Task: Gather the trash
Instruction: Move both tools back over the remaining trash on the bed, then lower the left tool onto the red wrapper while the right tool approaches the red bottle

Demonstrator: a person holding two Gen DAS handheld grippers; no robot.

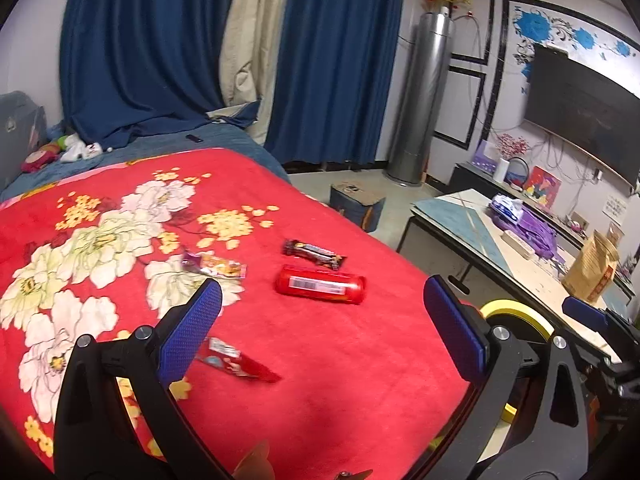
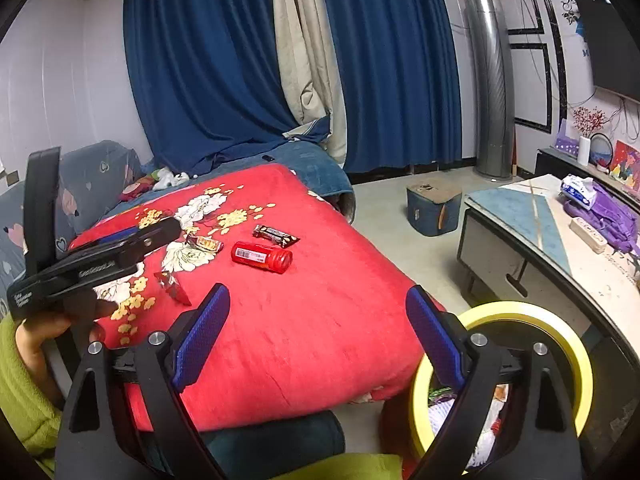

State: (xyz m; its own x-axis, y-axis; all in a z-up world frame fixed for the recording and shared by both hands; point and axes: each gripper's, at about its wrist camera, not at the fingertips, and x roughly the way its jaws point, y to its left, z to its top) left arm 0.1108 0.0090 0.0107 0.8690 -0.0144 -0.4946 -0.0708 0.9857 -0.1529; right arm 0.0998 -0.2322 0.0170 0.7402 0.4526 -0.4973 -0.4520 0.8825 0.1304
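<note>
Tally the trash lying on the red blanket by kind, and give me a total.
Red bottle: 1
Dark snack bar wrapper: 1
Orange and purple wrapper: 1
Red wrapper: 1
Total: 4

The left gripper (image 1: 320,332) hangs over a red floral blanket (image 1: 320,380), jaws wide with nothing between them. At twelve o'clock from it lies a red bottle (image 1: 320,284), a dark snack wrapper (image 1: 314,254) just beyond. A red wrapper (image 1: 236,362) lies at eight o'clock, partly behind the left finger (image 1: 192,332). A yellow-rimmed bin (image 1: 516,316) shows at three o'clock.
</note>
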